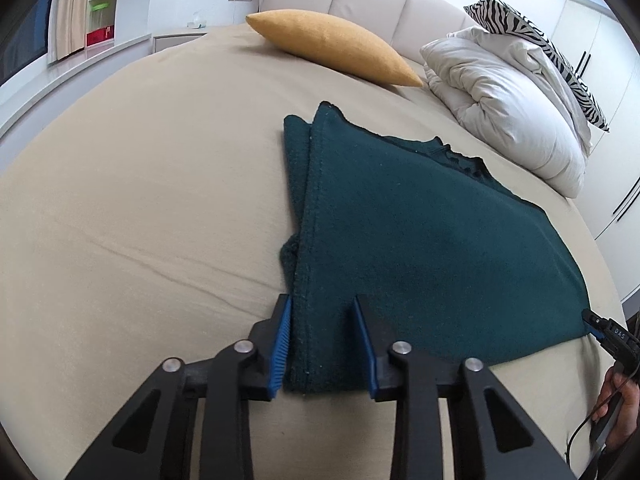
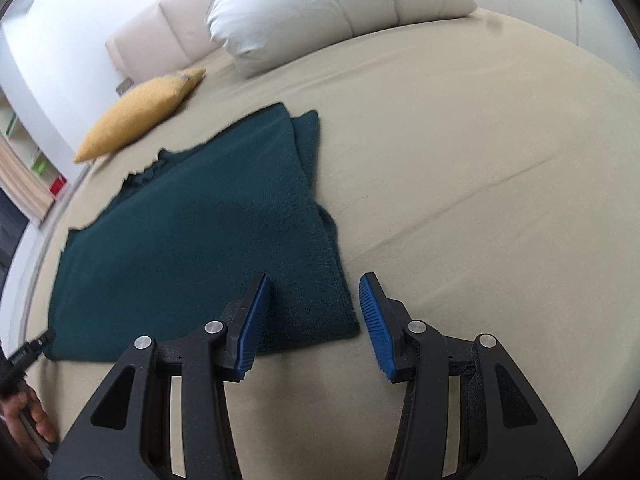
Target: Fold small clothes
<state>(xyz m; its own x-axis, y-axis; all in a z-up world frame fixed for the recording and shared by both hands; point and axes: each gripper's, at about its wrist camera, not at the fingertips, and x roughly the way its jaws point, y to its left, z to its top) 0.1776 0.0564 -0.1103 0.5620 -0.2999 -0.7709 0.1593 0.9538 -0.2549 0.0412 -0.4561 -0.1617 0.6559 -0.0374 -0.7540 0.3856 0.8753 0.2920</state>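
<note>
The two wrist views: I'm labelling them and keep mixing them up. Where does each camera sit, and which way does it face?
Left wrist: on the left gripper, looking down across the bed; its jaws straddle the dark green garment's near left edge; a hand shows at right.
Right wrist: on the right gripper, over the garment's near right corner; a hand at left.
Both share garment, yellow pillow and white duvet.
</note>
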